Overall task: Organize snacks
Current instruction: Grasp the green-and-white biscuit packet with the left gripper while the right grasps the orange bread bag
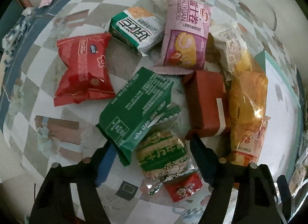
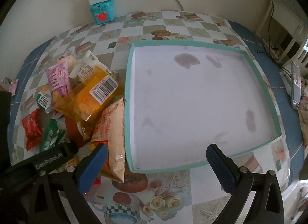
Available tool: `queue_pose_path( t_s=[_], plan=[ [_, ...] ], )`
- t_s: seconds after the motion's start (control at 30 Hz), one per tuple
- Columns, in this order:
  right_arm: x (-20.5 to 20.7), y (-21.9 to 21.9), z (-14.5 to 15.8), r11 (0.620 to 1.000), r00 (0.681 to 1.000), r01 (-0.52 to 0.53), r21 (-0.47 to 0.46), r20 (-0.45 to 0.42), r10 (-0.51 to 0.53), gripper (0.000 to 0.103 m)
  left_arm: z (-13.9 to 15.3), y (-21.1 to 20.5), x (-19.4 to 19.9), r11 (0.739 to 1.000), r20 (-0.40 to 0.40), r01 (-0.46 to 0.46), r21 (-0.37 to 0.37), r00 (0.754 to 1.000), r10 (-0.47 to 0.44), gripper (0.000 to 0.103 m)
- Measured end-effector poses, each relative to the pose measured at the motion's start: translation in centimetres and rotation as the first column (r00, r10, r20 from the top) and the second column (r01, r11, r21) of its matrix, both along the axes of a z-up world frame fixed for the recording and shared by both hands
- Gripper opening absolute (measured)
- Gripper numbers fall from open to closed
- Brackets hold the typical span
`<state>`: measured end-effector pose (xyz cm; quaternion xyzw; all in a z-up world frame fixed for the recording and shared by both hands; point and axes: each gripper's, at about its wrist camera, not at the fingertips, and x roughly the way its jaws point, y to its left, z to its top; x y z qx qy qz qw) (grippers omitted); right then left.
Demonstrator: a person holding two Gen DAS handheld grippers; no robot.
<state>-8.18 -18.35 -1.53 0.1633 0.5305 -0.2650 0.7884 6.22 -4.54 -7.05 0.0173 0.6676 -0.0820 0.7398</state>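
Green-and-white biscuit packet between wide-apart left tongs; right tongs likewise spread.

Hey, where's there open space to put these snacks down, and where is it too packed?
The white floor of the teal-rimmed tray is entirely bare. The checkered tablecloth between the tray and the teal box is also free. Left of the tray it's crowded: the snack pile presses against its rim.
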Motion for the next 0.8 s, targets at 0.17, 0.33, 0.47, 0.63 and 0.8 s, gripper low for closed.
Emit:
queue_pose_path(
  t_s=[0.17, 0.33, 0.47, 0.63, 0.8],
  plan=[
    [0.0, 0.2, -0.1, 1.000, 1.000, -0.006, -0.007, -0.004, 0.006, 0.103, 0.0, -0.3, -0.2, 1.000, 0.009, 0.006, 0.005, 1.000, -0.006, 0.067],
    [0.2, 0.6, -0.2, 1.000, 1.000, -0.023, -0.007, -0.007, 0.023, 0.103, 0.2, 0.1, -0.5, 1.000, 0.000, 0.011, 0.014, 1.000, -0.011, 0.062],
    [0.7, 1.6, -0.2, 0.997, 0.998, -0.068, -0.026, -0.010, 0.068, 0.103, 1.2, 2.6, -0.7, 0.999, -0.004, -0.012, 0.039, 1.000, 0.012, 0.058],
    [1.6, 3.3, -0.3, 0.989, 0.991, -0.132, -0.066, -0.029, 0.130, 0.103, 1.5, 4.4, 0.0, 0.995, 0.001, -0.071, 0.068, 0.997, 0.071, 0.058],
    [2.5, 4.9, -0.7, 0.976, 0.982, -0.184, -0.118, -0.063, 0.177, 0.103, 1.9, 6.0, 0.4, 0.991, 0.001, -0.107, 0.086, 0.994, 0.108, 0.058]
  ],
)
